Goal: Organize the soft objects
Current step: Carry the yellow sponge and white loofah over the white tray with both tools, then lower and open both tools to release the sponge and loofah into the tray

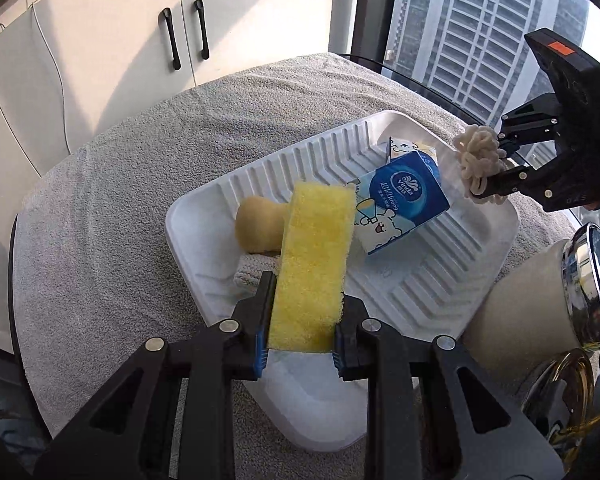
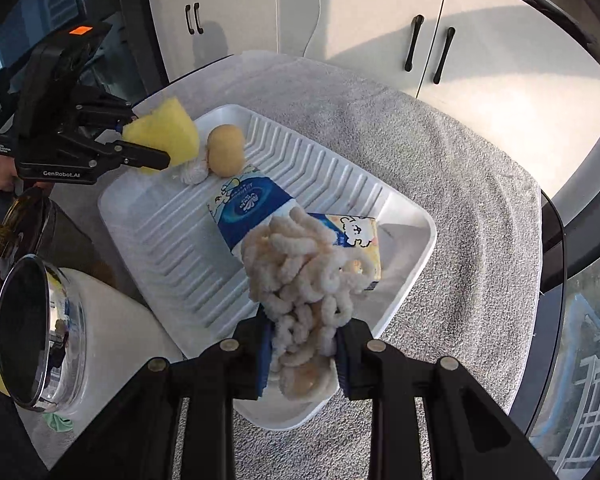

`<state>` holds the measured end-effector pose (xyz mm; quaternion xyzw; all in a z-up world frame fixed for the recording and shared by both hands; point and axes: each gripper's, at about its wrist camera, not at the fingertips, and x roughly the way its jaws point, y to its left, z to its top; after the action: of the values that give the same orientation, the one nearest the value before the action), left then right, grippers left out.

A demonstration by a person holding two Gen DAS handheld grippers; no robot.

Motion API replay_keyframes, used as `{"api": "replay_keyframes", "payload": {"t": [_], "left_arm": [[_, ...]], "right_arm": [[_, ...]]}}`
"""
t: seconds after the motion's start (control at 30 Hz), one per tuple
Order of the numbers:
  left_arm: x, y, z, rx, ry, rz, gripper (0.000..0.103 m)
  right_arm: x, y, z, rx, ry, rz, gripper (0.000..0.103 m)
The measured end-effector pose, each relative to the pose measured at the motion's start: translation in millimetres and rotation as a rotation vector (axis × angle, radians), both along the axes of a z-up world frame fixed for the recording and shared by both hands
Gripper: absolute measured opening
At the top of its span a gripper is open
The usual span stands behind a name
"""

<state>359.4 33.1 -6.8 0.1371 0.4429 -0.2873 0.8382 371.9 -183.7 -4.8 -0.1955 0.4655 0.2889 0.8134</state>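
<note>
Two white cabinet doors [image 1: 180, 36] stand behind your round counter [image 1: 120, 184], which wears a grey towel, and a window [image 1: 480, 28] shows towers outside. A ribbed white tray [image 1: 440, 288] lies on the towel with a tissue pack [image 1: 404, 204], a tan puff [image 1: 256, 224] and a rolled cloth [image 1: 252, 276] in it. Your left tongs [image 1: 300, 344] pinch a yellow sponge [image 1: 312, 264] by its near end, held over the tray's near corner. Your right tongs [image 2: 302, 360] are clamped on a cream looped scrubber [image 2: 300, 280] that hangs above the tray. Both tongs tilt steeply down toward the tray.
</note>
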Motion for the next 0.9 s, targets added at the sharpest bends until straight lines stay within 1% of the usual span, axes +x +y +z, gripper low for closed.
{"api": "replay_keyframes", "payload": {"t": [0.13, 0.27, 0.43, 0.53, 0.63, 0.67, 0.7, 0.77, 0.9], "left_arm": [[5, 1, -7, 0.003, 0.025, 0.005, 0.024], [13, 3, -12, -0.029, 0.053, 0.017, 0.025], [18, 2, -25, -0.011, 0.081, 0.031, 0.026], [17, 5, -27, -0.027, 0.082, 0.038, 0.027], [17, 6, -23, -0.045, 0.078, 0.04, 0.036], [16, 6, -21, -0.048, 0.073, 0.04, 0.04], [16, 6, -20, -0.054, 0.07, 0.041, 0.042], [15, 7, -17, -0.057, 0.063, 0.049, 0.049], [14, 10, -11, -0.07, 0.052, 0.06, 0.05]], "right_arm": [[6, 3, -13, -0.016, 0.025, 0.01, 0.029], [11, 5, -24, -0.03, 0.041, 0.009, 0.032], [12, 2, -29, -0.03, 0.042, -0.001, 0.037], [11, 0, -27, -0.016, 0.036, -0.007, 0.042], [11, -1, -24, -0.001, 0.029, -0.007, 0.05], [10, -2, -23, 0.006, 0.027, -0.005, 0.052], [9, -1, -22, 0.011, 0.024, -0.003, 0.053], [7, -1, -19, 0.02, 0.016, -0.002, 0.059], [4, -2, -10, 0.045, 0.001, 0.001, 0.064]]}}
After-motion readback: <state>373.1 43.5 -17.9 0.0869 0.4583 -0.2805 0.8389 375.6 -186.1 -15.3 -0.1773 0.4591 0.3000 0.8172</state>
